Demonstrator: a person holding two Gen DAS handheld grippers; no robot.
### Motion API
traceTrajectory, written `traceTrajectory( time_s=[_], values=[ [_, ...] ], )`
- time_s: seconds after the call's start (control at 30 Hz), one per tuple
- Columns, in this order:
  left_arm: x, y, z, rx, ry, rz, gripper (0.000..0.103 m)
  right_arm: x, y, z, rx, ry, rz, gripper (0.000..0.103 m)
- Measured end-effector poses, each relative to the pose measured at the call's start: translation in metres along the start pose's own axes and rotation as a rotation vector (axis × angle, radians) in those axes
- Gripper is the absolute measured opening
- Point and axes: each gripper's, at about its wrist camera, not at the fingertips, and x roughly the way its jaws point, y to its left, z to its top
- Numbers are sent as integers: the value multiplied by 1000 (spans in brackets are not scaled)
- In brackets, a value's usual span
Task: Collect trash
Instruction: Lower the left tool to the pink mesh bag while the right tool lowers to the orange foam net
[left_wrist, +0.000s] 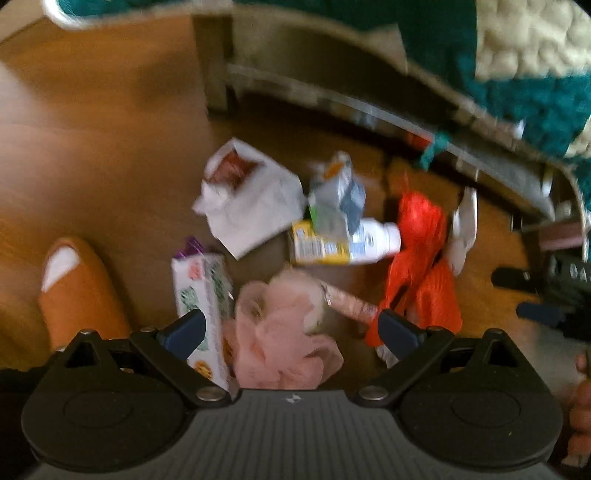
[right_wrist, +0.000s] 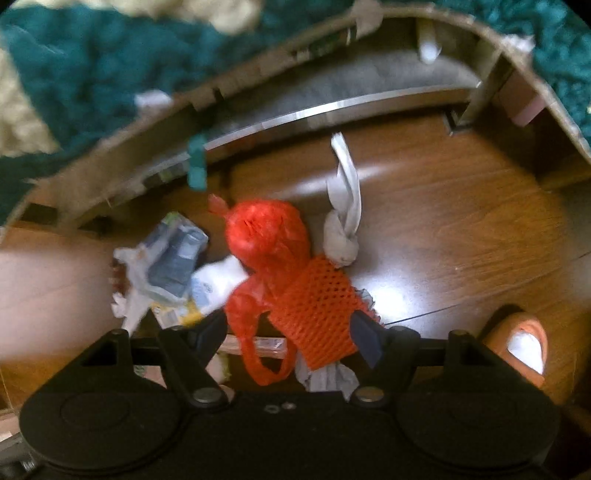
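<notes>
Wood flooring (right_wrist: 461, 229) beside a bed frame (right_wrist: 332, 107) held the trash. Both tongs were spread wide, gripping nothing: the left gripper (left_wrist: 291, 328) hung over a pink mesh pouf (left_wrist: 284, 332), the right gripper (right_wrist: 288, 332) over orange netting (right_wrist: 314, 306). Bare floor lay open to the right.

Both views are moderately lit with a warm cast; colours are saturated. Motion blur softens nearly everything. In the left wrist view, the trash pile (left_wrist: 314, 240) is smeared and label print is unreadable. The gripper housing at 6 o'clock stays comparatively sharp. In the right wrist view, white glare streaks lie on the wooden floor (right_wrist: 461, 221) near centre and toward 5 o'clock. The red mesh bag (right_wrist: 295, 273) is overexposed at its top. Fisheye distortion bends the bed frame (right_wrist: 332, 107) into an arc from 9 to 3 o'clock. Corners vignette to black.
</notes>
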Motion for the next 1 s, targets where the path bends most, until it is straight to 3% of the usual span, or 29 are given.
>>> traceTrajectory(
  time_s=[0.17,0.37,0.57,0.63,0.7,0.77,0.8,0.83,0.9,1.0],
  values=[
    [40,-14,-7,66,100,-13,100,37,-2,1,-50,74,-3,73],
    [77,-11,-9,59,190,-13,91,67,-5,2,-71,106,-38,71],
    [98,-9,-10,57,232,-11,72,75,-8,4,-72,70,-40,71],
    [104,-8,-10,57,254,-22,56,74,-8,5,-77,59,-45,70],
    [107,-9,-11,58,262,-23,51,75,-9,6,-82,56,-42,68],
    [108,-9,-11,59,264,-31,44,77,-7,6,-94,60,-47,54],
    [108,-9,-11,60,265,-37,37,79,-7,6,-96,71,-62,35],
    [109,-9,-11,59,268,-44,33,82,-8,7,-91,83,-76,27],
    [110,-9,-13,60,270,-49,32,82,-9,7,-81,91,-71,26],
    [110,-9,-14,57,272,-59,23,76,-7,7,-105,91,-94,16]
  ],
)
